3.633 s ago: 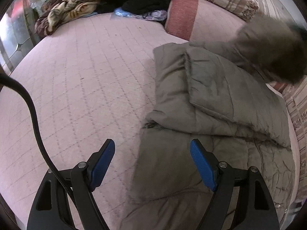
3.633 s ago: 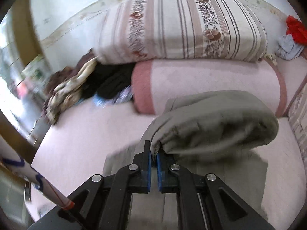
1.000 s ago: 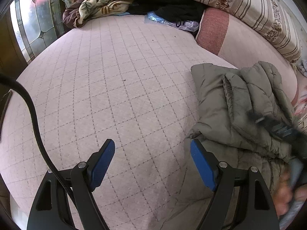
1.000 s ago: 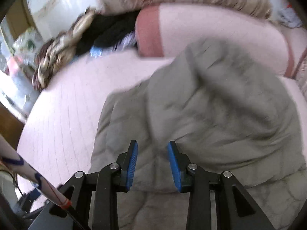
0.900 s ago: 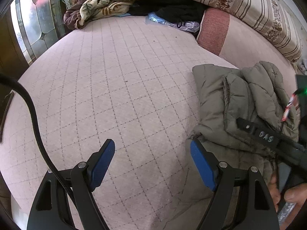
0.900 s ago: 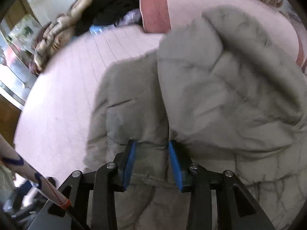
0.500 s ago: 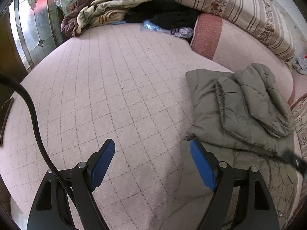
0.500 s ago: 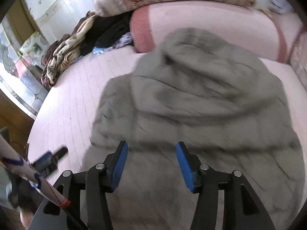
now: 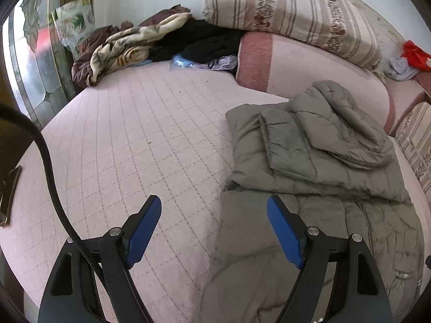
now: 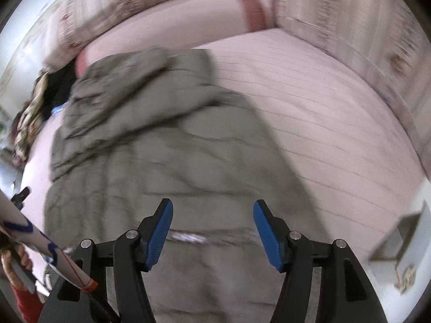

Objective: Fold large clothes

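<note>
Right now both of my grippers are empty. The left gripper has its blue pads spread wide over the pink quilted bed, with the left edge of the coat between its fingers but below them, not pinched. The right gripper is also well open, hovering above the coat near a zip or hem line; that view is blurred, so I can't say exactly which part it is over.

The grey-green padded coat lies on the right side of the bed, its upper part and sleeves folded down over the body, the hood end toward a pink bolster. A striped, flowered pillow sits on top of the bolster. A heap of brown, cream and black clothes sits at the far edge of the bed.

I find no readable brand, label or writing on the coat or bedding in either view.
</note>
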The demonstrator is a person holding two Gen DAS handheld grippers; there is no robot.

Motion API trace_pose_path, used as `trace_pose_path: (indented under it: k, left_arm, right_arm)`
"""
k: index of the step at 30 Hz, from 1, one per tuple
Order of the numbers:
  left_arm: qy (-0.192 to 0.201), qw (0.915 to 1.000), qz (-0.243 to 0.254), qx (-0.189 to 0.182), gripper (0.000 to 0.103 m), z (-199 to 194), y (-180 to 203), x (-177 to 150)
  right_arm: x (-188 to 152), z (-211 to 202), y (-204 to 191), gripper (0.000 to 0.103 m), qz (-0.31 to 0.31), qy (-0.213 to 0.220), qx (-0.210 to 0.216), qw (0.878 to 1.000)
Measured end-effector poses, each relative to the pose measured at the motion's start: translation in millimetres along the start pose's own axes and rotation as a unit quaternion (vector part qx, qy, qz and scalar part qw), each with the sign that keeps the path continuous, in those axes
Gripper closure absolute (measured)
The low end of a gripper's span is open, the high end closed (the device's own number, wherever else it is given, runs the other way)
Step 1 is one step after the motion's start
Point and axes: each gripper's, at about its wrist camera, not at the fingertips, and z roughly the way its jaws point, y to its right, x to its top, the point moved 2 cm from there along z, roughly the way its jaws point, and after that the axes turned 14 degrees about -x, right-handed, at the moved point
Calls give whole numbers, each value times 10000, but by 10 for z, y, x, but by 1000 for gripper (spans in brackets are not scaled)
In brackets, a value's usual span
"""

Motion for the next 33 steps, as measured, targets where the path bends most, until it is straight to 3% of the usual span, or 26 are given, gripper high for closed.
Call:
trace_pose_path:
  k: [6,12,19,24,28,31,33]
  left_arm:
    - [-85,9998,173,87,23,-128,121,-219]
    - [-492,9987,129,8,23,-268,101,-474]
    - [-907,9934,-612,-354,23,-444,-336,-684]
    - [-1375,9823,-1061,-698,23,-328,-554,-868]
    - [-1714,9672,-1435,-1209,23,-191,-557,-1058]
    - [-1709,9619,-1479,-1540,23,-185,-461,-1107]
    - [-1810,9484,-1647,-2015,23,-170,-396,-1149]
  right_arm:
    - [-193,-43,664,31,641,17,-74,9979]
    - [-263,83,949,23,959,17,-176,9952]
    - [-228,290,1134,19,1136,5,-138,9934]
    - [-176,583,1223,19,1248,-242,87,9918]
    - [-160,755,1257,16,1453,-398,470,9875]
    - [-123,789,1233,9,1395,-361,625,9876]
    - [-105,816,1189,8,1235,-353,718,9891]
